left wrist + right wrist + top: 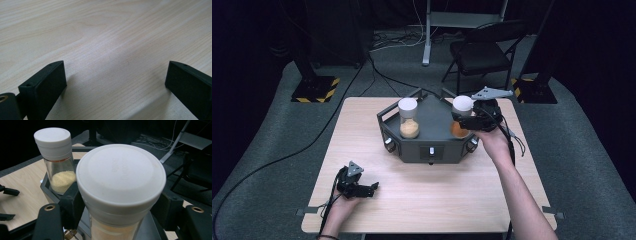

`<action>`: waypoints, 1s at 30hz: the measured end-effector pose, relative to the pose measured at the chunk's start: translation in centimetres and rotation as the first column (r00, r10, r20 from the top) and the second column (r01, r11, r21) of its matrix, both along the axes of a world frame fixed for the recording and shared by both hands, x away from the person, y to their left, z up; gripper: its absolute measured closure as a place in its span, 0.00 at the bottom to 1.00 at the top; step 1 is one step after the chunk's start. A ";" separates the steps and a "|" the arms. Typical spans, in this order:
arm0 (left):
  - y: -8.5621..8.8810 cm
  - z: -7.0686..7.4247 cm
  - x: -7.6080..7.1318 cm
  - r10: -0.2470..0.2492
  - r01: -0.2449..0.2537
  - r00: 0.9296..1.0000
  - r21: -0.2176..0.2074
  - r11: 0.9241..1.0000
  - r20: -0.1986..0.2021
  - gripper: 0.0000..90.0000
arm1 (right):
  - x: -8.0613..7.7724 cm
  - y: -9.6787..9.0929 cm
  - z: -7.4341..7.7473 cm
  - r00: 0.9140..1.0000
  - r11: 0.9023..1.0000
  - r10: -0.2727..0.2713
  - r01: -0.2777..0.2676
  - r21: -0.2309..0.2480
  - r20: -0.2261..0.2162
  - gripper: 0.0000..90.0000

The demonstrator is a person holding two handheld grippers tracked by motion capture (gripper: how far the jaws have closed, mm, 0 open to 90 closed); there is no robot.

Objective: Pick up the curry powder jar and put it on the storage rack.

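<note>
Right hand-held gripper is pinching the white-capped jar of orange powder over the dark tray, second jar standing nearby. Left hand-held gripper sits on the tabletop, jaws spread, nothing in them.

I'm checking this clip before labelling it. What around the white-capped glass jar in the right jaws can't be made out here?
- White-capped glass jar: its base is cut off by the bottom edge in the right gripper view; in the high view the right gripper covers its middle.
- Raised lettering on its cap: too faint to read.
- Dark grey angular tray: front knobs too small to identify in the high view.
</note>
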State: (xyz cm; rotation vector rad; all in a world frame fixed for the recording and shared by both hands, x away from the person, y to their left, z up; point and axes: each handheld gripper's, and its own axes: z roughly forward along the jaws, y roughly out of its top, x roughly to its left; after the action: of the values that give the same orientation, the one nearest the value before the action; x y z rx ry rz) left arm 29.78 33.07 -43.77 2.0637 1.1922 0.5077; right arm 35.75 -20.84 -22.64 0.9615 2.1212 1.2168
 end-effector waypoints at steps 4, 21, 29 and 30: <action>0.0 0.0 0.0 0.000 0.000 1.000 0.000 1.000 0.000 0.04 | 0.8 0.8 -0.1 1.000 1.000 -0.004 0.004 -0.009 -0.007 0.37; 0.0 0.0 0.0 -0.002 0.002 1.000 0.000 1.000 -0.001 0.03 | 3.6 3.5 -1.4 0.998 0.999 -0.026 0.024 -0.039 -0.052 0.37; 0.0 0.0 0.1 -0.003 0.003 1.000 0.000 1.000 -0.001 0.03 | 4.3 3.5 -2.0 0.997 0.999 -0.036 0.034 -0.030 -0.068 0.37; 0.0 0.0 0.1 -0.003 0.003 1.000 0.000 1.000 -0.001 0.03 | 4.3 3.4 -2.1 0.997 0.999 -0.038 0.036 -0.027 -0.071 0.37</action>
State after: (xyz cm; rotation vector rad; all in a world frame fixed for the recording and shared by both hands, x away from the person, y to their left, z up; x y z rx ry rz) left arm 29.85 33.11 -43.76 2.0659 1.1889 0.5052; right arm 40.09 -17.40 -24.75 1.0432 2.1592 1.1501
